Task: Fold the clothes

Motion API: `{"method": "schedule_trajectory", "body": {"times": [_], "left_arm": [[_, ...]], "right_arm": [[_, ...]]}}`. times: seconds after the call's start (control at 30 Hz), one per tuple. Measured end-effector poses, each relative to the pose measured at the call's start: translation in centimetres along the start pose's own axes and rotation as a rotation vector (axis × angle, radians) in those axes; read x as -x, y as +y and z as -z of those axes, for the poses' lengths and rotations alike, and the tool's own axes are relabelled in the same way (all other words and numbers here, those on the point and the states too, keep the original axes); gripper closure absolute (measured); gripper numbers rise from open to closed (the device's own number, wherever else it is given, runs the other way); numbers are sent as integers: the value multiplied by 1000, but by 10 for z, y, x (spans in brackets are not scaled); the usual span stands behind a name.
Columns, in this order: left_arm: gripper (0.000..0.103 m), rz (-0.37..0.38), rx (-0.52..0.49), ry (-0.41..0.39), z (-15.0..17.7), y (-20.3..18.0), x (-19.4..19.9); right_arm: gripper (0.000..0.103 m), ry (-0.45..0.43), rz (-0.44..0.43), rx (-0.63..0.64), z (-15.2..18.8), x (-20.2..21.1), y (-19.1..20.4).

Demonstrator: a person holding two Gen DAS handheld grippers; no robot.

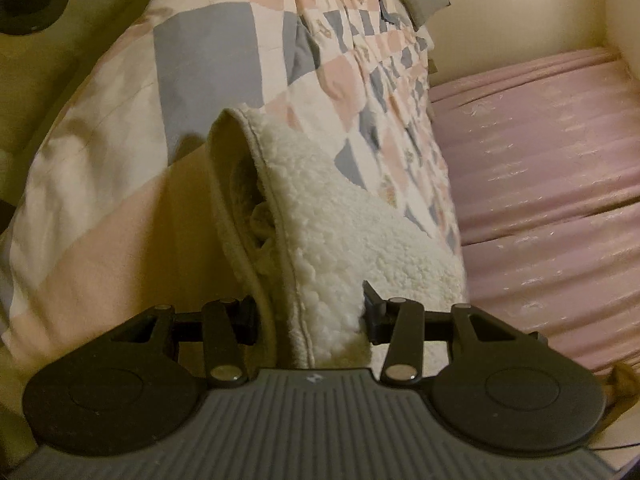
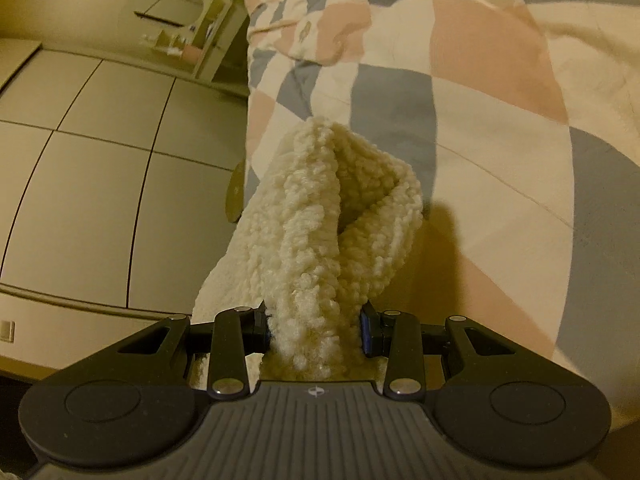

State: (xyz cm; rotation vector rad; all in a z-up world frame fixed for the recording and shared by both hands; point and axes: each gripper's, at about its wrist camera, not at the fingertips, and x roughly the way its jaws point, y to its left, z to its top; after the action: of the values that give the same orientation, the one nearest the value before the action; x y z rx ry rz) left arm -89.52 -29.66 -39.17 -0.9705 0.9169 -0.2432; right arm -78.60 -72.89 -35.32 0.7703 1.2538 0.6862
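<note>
Checkered quilt [image 1: 208,52] behind gripped fleece [image 1: 328,248]

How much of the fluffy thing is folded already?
Nothing looks folded yet. Right now the left gripper and the right gripper are each shut on the fluffy cream garment, holding it up over the checkered quilt. Laying it flat and doing all the folds is left.

Bunched quilt [image 1: 224,64] ahead; pink mattress [image 1: 540,168] seemingly open.
</note>
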Motion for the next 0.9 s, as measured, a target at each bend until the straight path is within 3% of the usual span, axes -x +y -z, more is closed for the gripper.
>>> {"method": "schedule_trajectory", "body": {"times": [0.27,0.4,0.47,0.6,0.73,0.8,0.87,0.9], "left_arm": [[59,-45,-117,-9,9,11,-25],[54,-72,-123,-5,15,15,-21],[54,-93,-138,-2,17,10,-15],[55,-177,-197,-19,19,-10,10],[63,-306,-290,-107,31,-36,41],[71,-346,-397,-139,44,-60,51],[74,-343,-489,-138,58,-78,51],[76,-338,-536,-123,66,-86,47]], "right_arm": [[66,-62,-13,8,9,-15,-48],[56,-70,23,15,18,-23,-60],[43,-87,97,58,21,-20,-49],[42,-149,310,237,27,-2,-8],[42,-263,566,472,50,16,37],[51,-334,667,627,72,20,60],[71,-362,659,746,93,20,76],[75,-363,632,789,105,19,81]]}}
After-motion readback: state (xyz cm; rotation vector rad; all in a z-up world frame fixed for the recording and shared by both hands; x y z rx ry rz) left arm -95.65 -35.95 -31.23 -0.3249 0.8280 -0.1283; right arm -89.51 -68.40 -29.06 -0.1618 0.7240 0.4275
